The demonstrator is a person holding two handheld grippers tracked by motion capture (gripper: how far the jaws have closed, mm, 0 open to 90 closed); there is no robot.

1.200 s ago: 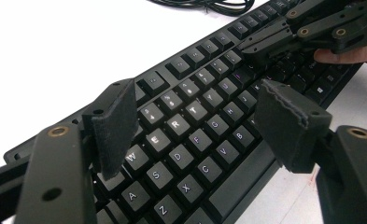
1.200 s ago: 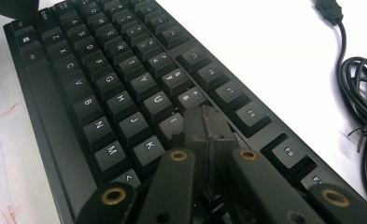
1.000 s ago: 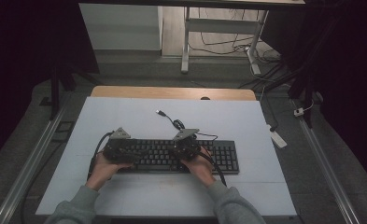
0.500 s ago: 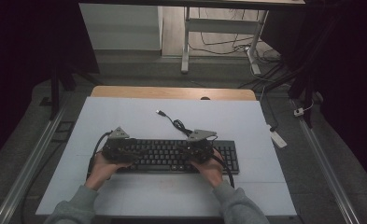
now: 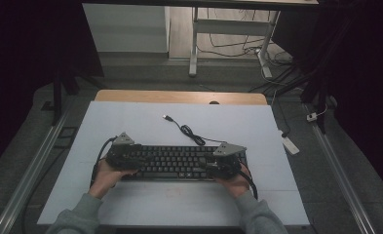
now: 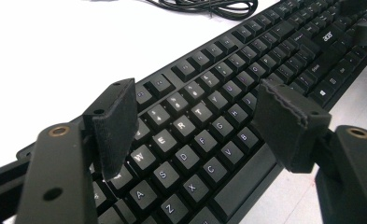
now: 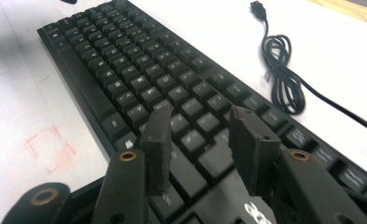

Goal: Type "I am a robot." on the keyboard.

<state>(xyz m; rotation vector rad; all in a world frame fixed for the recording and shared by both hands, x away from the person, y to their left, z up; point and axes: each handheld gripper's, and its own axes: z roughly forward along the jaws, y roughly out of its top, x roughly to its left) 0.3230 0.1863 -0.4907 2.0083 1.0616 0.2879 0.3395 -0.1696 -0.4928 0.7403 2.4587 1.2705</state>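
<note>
- Slid right along the keyboard since a second ago, that right gripper: from near the middle of the keys out to the right end, fingers just been opening on the way, from pressed together to partly spread.
- Nothing pinched between those fingers now; just hovering over the keys near the right end in the right gripper view.
- Left gripper parked at the left end of the keyboard, same spot as before.
- Fingers there spread wide, over the letter keys around W, E, R, T, not pressing on anything.
- Black keyboard flat on the white bench, near the front edge, lengthwise across it.
- Its cable loosely coiled on the bench just behind the keyboard, USB plug lying free farther back.
- Faint red square mark on the bench beside the keyboard's front edge, in the right gripper view.
</note>
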